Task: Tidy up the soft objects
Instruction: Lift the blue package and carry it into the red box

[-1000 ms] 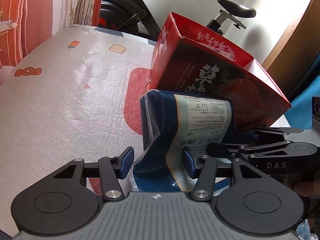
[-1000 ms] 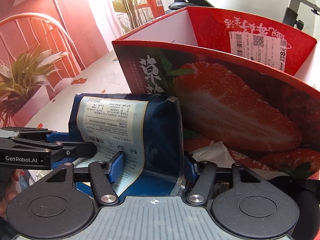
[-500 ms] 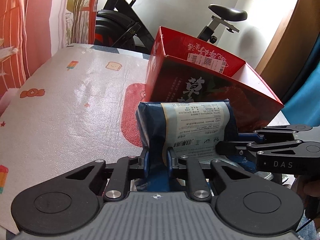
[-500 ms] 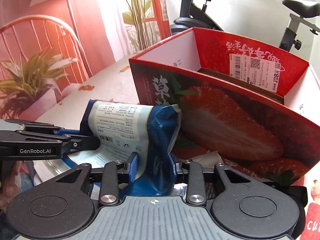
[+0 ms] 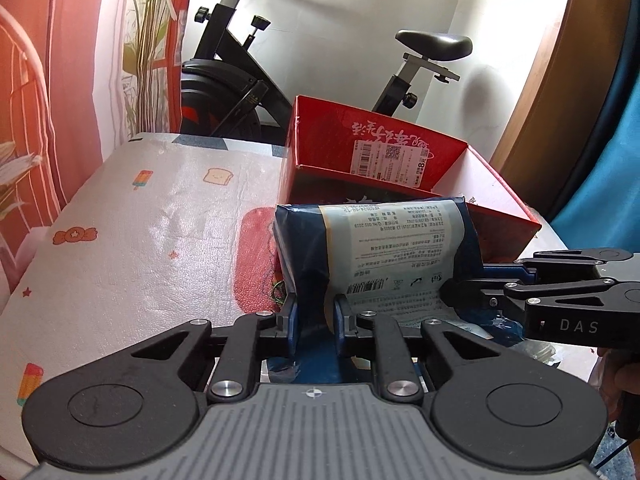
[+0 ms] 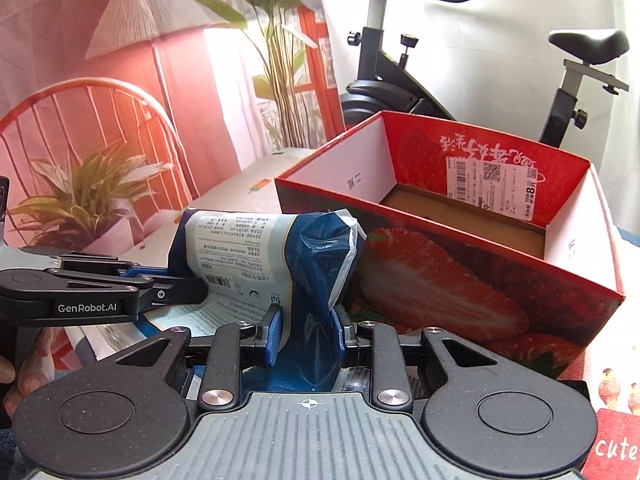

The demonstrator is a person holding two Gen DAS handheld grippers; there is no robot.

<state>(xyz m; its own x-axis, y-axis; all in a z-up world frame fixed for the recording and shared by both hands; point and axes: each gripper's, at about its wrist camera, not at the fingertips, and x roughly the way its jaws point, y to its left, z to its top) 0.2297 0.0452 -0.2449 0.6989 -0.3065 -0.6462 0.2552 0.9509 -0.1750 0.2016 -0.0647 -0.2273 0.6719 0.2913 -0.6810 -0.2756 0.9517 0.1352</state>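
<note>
A soft blue package with a pale printed label (image 5: pixel 384 248) hangs above the table, held from both ends. My left gripper (image 5: pixel 316 316) is shut on its left end, the blue pads pinching the film. In the right wrist view my right gripper (image 6: pixel 306 328) has the crumpled right end of the package (image 6: pixel 248 248) between its pads, and its jaws are closing tighter on it. Each gripper shows in the other's view: the right gripper (image 5: pixel 460 292) and the left gripper (image 6: pixel 188 292). Just behind the package stands an open red strawberry box (image 6: pixel 460 288), its brown floor bare; the red box (image 5: pixel 400 148) also shows in the left wrist view.
The table (image 5: pixel 140 248) wears a pale cloth with small cartoon prints. An exercise bike (image 5: pixel 240 80) stands behind it against a white wall. A red backdrop with printed plants (image 6: pixel 100 128) hangs at the left. A card reading "cute" (image 6: pixel 616 448) lies at the lower right.
Both grippers went from open around the package to shut on its ends. They then lifted it, so the box's open top and inside now show behind it.
</note>
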